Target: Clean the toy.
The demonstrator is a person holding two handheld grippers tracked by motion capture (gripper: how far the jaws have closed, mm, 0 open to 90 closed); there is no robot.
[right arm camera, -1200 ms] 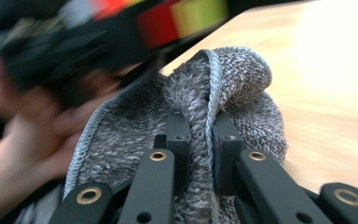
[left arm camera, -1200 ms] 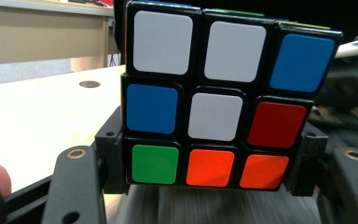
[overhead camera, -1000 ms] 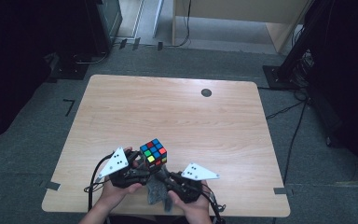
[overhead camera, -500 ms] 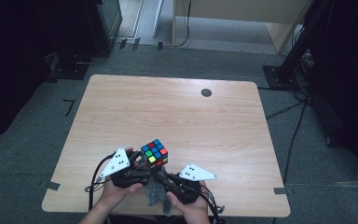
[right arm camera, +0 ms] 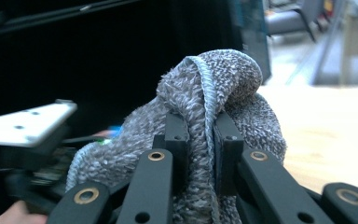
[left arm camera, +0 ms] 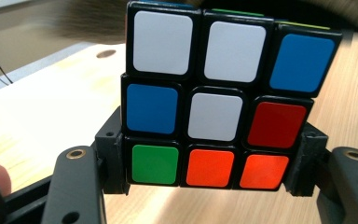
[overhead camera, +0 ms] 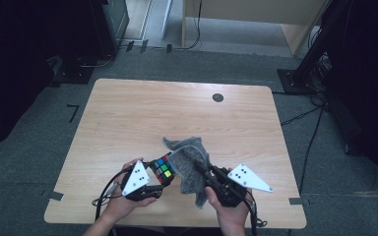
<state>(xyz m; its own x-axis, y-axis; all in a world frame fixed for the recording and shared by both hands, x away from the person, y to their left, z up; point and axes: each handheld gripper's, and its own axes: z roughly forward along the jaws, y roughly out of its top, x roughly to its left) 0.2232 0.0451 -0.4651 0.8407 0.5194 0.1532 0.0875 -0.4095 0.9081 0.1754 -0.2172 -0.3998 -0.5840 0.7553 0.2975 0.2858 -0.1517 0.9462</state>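
At the near edge of the wooden table [overhead camera: 128,113], on the person's left, the left gripper [overhead camera: 153,183] is clenched on a scrambled Rubik's cube [overhead camera: 164,168]. In the left gripper view its black jaws press the bottom row of the cube [left arm camera: 219,93] from either side, which leaves the white-centred face and the upper layers bare. That low grip looks chosen to keep the cube steady and lifted off the wood while most of its surface stays reachable.

Just beside the cube, on its right, hangs a grey terry cloth [overhead camera: 189,164], touching or nearly touching it. The right gripper [overhead camera: 204,173] is pinched shut on a fold of that cloth [right arm camera: 205,121], with loose fabric bunched above and around the jaws, probably as a soft pad for wiping the cube's faces.
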